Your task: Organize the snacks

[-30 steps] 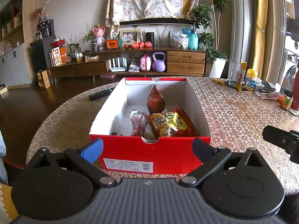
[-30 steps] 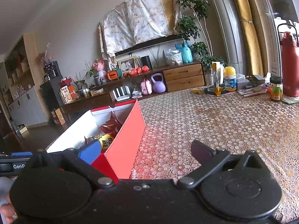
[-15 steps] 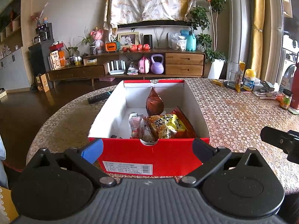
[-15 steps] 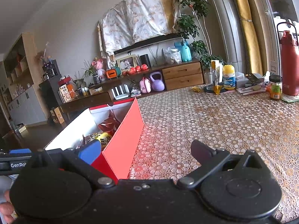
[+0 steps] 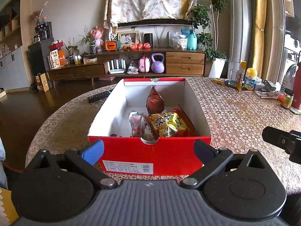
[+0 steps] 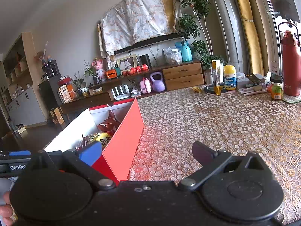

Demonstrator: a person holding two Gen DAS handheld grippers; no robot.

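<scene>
My left wrist camera looks level and straight on at the near end of the red box (image 5: 148, 154) from close by, while my right wrist camera, just right of it, faces along its long side (image 6: 122, 145), both sharing the sideboard (image 5: 131, 64) behind.

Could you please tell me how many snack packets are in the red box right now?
3 clearly visible in the red box: a brown packet toward the back, a yellow packet front right, a pink-white packet front middle. Others may be hidden.
</scene>
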